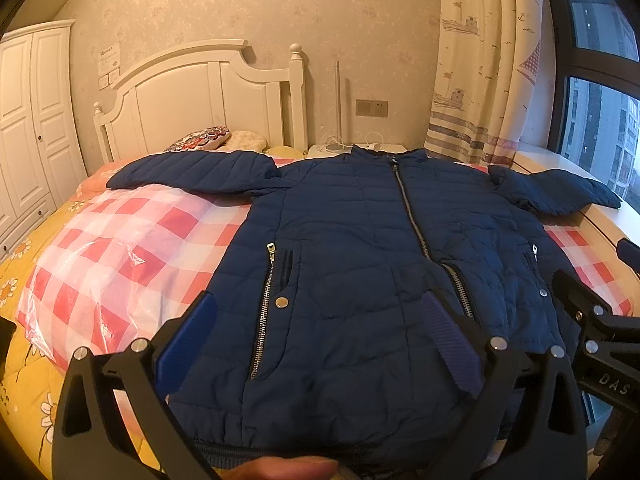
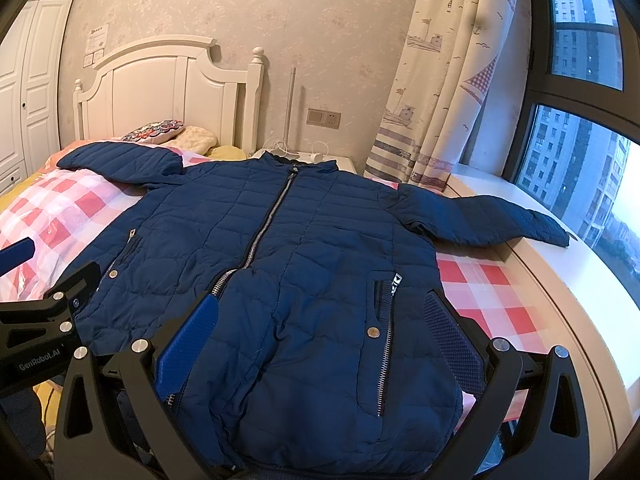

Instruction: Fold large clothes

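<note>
My left gripper [image 1: 320, 344] and right gripper [image 2: 324, 344] hung spread over the flat navy puffer jacket [image 1: 380, 248]; folding hadn't begun, so I judged the next move was the sleeve [image 2: 492, 216] at three o'clock.

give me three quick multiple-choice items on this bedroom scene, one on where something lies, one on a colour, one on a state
1. Where does the jacket's sleeve nearest the window end?
A. on the white window ledge
B. tucked under the body
C. on the pillows

2. What colour is the quilted jacket?
A. red
B. navy blue
C. grey

3. How is the jacket's front zipper?
A. fully open
B. closed at the top, parted near the hem
C. missing

Answers:
1. A, the sleeve reaches onto the window ledge.
2. B, the quilted jacket is navy against the pink checked cover.
3. B, the front zipper runs closed from the collar, then splits lower down. Left gripper and right gripper stand open over the hem.
</note>
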A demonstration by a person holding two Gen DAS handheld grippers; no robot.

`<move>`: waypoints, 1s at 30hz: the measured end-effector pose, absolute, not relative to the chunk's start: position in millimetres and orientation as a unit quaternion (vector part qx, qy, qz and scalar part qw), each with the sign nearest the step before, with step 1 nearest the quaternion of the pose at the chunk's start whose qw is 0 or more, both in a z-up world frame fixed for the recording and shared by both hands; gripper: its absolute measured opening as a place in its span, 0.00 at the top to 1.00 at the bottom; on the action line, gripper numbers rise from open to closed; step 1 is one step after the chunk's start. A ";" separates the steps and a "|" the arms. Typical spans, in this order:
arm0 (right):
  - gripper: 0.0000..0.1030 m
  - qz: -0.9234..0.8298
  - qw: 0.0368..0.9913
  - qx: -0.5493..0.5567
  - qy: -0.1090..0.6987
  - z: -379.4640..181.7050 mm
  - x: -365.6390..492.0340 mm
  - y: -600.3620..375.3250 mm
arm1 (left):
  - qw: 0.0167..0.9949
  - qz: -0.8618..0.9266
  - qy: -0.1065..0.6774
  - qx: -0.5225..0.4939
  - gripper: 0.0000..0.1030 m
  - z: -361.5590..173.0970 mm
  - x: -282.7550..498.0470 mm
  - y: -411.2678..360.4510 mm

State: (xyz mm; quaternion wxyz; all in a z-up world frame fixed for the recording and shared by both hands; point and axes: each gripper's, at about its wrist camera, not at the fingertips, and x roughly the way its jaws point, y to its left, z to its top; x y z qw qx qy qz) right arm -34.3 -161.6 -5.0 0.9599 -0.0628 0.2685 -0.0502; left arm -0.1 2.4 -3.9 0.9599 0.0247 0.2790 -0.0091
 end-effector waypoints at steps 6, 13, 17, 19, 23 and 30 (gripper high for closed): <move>0.05 -0.050 0.960 -0.063 0.268 -5.2 -34.5 -161.4 | 0.960 -0.010 0.280 0.025 0.02 -4.0 -0.4 2.5; 0.05 -0.050 0.960 -0.062 0.268 -5.3 -34.3 -161.8 | 0.959 -0.011 0.281 0.025 0.02 -4.7 -0.3 1.9; 0.05 -0.050 0.960 -0.062 0.268 -6.2 -34.5 -161.4 | 0.958 -0.013 0.285 0.026 0.02 -6.5 0.2 1.3; 0.05 -0.050 0.960 -0.061 0.269 -6.2 -34.4 -161.6 | 0.958 -0.014 0.286 0.026 0.02 -6.7 1.3 1.4; 0.05 -0.050 0.960 -0.059 0.269 -6.8 -34.8 -160.6 | 0.957 -0.017 0.290 0.028 0.02 -7.7 1.6 0.7; 0.05 -0.046 0.959 -0.056 0.274 -8.1 -33.1 -163.8 | 0.955 -0.019 0.295 0.026 0.02 -8.5 4.6 2.7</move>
